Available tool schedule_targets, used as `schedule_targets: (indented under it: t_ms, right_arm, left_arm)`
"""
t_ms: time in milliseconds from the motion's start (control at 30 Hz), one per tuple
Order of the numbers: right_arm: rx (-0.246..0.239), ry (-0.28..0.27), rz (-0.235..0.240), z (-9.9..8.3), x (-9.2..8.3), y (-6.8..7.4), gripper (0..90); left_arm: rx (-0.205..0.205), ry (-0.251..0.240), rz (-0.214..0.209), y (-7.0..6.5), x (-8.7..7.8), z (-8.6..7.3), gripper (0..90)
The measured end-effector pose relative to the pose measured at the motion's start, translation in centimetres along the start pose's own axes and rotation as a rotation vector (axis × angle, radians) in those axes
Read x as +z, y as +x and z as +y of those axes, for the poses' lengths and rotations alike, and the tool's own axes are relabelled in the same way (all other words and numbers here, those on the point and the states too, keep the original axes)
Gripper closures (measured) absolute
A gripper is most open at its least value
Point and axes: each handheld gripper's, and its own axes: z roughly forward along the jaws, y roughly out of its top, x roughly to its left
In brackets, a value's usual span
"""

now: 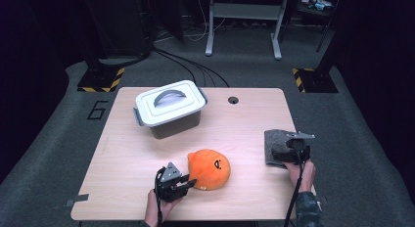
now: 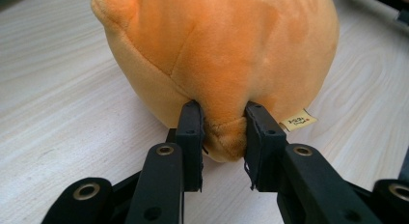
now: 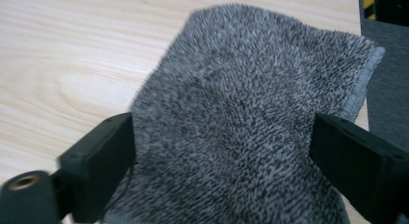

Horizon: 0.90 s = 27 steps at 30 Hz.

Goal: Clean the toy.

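My left gripper pinches the plush; right gripper, jaws wide, straddles the cloth beside it, where a shallow bite could slip.

A white storage box, grey handle on its closed lid, stands on the pale wooden table, well ahead of the jaws of the left gripper; a round cable hole lies far beyond those of the right gripper. Farther ahead still, black cables cross grey carpet toward a metal frame, flanked by yellow-and-black striped bases
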Motion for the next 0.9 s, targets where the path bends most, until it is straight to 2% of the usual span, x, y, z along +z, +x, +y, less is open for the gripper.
schedule_targets:
  t_ms: [33,67,100,133,167,233,267,333,367,400,433,467,500,533,567,633,767,900]
  right_arm:
    - [-0.013,0.018,-0.017,0.0,0.4,0.0,15.1]
    - [-0.002,0.032,0.002,-0.1,0.8,0.0,17.5]
    - [-0.024,0.063,-0.01,-0.4,1.3,0.3,20.2]
    - [-0.024,0.053,-0.015,-0.7,1.5,0.2,23.0]
    - [0.019,0.022,-0.006,-1.1,1.4,0.1,29.3]
    - [0.028,0.002,-0.006,-1.5,1.2,0.3,32.9]
    - [0.01,-0.014,-0.004,-1.6,1.1,0.3,38.7]
    - [0.021,-0.02,-0.005,-1.8,0.9,0.4,46.2]
    - [0.007,-0.014,0.009,-1.7,0.9,0.6,55.8]
    - [0.007,-0.014,0.009,-1.7,0.9,0.6,55.8]
    - [0.016,-0.033,0.004,-1.9,0.8,0.7,58.6]
    - [0.005,-0.049,0.01,-2.1,0.8,0.7,62.8]
    - [0.037,-0.049,0.025,-2.1,0.7,0.3,67.7]
    - [0.037,-0.049,0.025,-2.1,0.7,0.3,67.7]
    - [0.038,-0.044,0.029,-2.0,0.7,0.3,68.9]
    - [0.059,-0.051,0.042,-2.0,0.6,0.0,71.6]
    - [0.058,-0.051,0.051,-1.8,0.2,-0.4,74.0]
    - [0.069,-0.099,0.061,-1.4,-1.3,-0.7,74.3]
  left_arm:
    - [0.01,0.012,0.013,0.0,0.1,0.1,70.7]
    - [-0.006,0.006,-0.005,0.3,0.2,0.2,70.8]
    - [-0.011,0.01,-0.014,0.5,0.2,0.3,70.9]
    - [-0.014,0.013,-0.004,0.5,0.2,0.2,70.9]
    - [-0.011,0.004,-0.003,0.5,0.2,0.0,70.9]
    - [-0.004,0.006,0.002,0.3,0.1,-0.2,70.9]
    - [-0.003,0.005,0.002,0.2,0.1,-0.2,70.9]
    - [-0.01,0.008,-0.002,0.3,0.1,-0.2,71.2]
    - [0.0,0.007,-0.004,0.4,0.3,0.0,71.6]
    - [0.002,0.021,-0.008,0.5,0.5,0.0,71.6]
    - [0.0,0.035,-0.018,0.8,0.7,0.2,71.7]
    - [0.015,0.048,-0.011,0.8,0.7,0.5,71.7]
    - [0.001,0.045,-0.011,0.8,0.6,0.5,71.7]
    - [0.002,0.039,-0.013,0.7,0.7,0.4,71.7]
    - [0.021,0.037,-0.002,0.6,0.7,0.3,71.7]
    - [0.006,0.021,0.009,0.5,0.6,-0.1,71.7]
    - [0.004,0.017,0.011,0.6,0.6,-0.2,71.8]
    - [0.006,0.018,0.017,0.4,0.6,-0.2,71.7]
